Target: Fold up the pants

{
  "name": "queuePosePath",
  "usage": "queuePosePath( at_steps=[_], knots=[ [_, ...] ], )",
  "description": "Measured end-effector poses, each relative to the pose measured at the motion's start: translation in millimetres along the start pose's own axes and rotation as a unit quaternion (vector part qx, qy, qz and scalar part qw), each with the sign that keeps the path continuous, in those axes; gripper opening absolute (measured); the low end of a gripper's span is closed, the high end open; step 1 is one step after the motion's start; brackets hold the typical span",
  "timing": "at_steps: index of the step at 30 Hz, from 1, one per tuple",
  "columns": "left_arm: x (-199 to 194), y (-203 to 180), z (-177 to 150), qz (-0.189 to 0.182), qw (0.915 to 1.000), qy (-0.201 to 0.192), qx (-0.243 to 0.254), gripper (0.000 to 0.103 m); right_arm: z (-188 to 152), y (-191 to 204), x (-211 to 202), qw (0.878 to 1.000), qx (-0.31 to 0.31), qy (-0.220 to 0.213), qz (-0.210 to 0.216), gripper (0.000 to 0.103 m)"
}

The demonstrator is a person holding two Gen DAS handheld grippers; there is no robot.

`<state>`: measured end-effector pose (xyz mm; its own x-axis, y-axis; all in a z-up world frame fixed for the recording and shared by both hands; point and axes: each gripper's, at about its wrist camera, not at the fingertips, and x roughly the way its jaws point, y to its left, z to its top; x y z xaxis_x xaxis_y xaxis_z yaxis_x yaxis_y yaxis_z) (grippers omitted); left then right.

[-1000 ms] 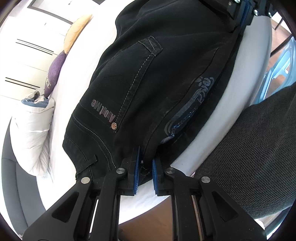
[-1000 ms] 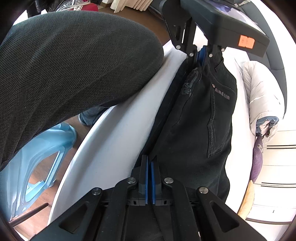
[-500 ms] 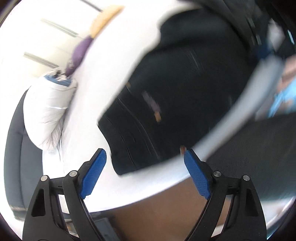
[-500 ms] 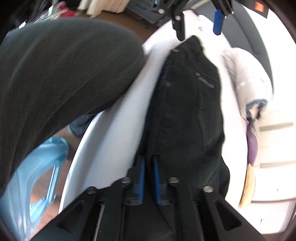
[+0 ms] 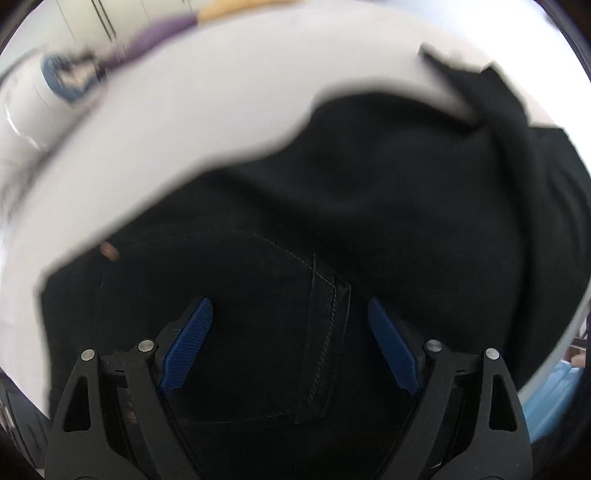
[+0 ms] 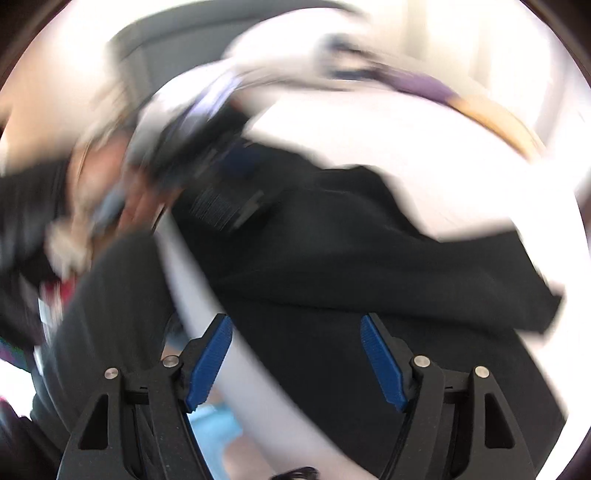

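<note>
Black jeans (image 5: pixel 369 184) lie folded lengthwise on the white bed (image 5: pixel 184 110). In the left wrist view a stitched back pocket (image 5: pixel 325 332) shows between my fingers. My left gripper (image 5: pixel 288 301) hangs open over that pocket end, its blue pads off the cloth. In the right wrist view the jeans (image 6: pixel 351 258) run along the bed's edge (image 6: pixel 207 295). My right gripper (image 6: pixel 294 317) hovers above them with its jaws opening and nothing pinched between them. A blurred dark shape (image 6: pixel 214 173) at the jeans' far end looks like the other gripper.
A white puffy jacket (image 5: pixel 22 110) and a purple and tan plush toy (image 5: pixel 159 29) lie at the bed's far side. A person's dark grey trouser leg (image 6: pixel 110 314) stands against the bed edge, with a light blue chair (image 6: pixel 214 424) below it.
Both grippers were shut on the jeans' ends a second ago and have let go. Both swung round over the jeans, and the views are blurred by the motion.
</note>
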<state>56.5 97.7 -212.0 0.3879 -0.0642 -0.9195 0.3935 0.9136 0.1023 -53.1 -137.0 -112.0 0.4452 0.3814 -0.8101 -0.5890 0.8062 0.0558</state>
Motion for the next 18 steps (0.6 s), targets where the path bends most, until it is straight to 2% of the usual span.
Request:
queuePosePath(
  at_steps=[2, 5, 8, 11, 13, 15, 18],
  knots=[
    [0.0, 11.5, 1.1, -0.030, 0.9984, -0.011, -0.046, 0.090, 8.0, -49.0, -14.7, 0.996, 0.089, -0.017, -0.008, 0.074],
    [-14.9, 9.7, 11.8, -0.018, 0.9982, -0.026, -0.050, 0.088, 26.9, -120.4, -29.7, 0.976, 0.213, -0.042, -0.015, 0.075],
    [-30.8, 0.3, 26.9, -0.025, 0.9971, -0.054, -0.048, 0.088, 49.0, -168.9, -26.8, 0.956, 0.285, -0.060, -0.016, 0.076],
    [-22.6, -13.4, 34.4, -0.025, 0.9972, -0.049, -0.052, 0.088, 68.7, -199.1, -9.5, 0.941, 0.333, -0.060, -0.013, 0.076],
    [6.5, -14.0, 34.6, -0.023, 0.9982, -0.005, -0.056, 0.090, 84.6, -216.8, 7.9, 0.932, 0.360, -0.033, -0.021, 0.076],
    [11.2, -8.8, 38.2, -0.032, 0.9966, -0.020, -0.073, 0.092, 96.6, -230.6, 21.4, 0.928, 0.371, -0.004, -0.037, 0.076],
    [9.6, -13.0, 44.4, -0.026, 0.9971, -0.016, -0.069, 0.092, 112.7, -253.2, 48.5, 0.921, 0.379, 0.049, -0.070, 0.076]
  ],
)
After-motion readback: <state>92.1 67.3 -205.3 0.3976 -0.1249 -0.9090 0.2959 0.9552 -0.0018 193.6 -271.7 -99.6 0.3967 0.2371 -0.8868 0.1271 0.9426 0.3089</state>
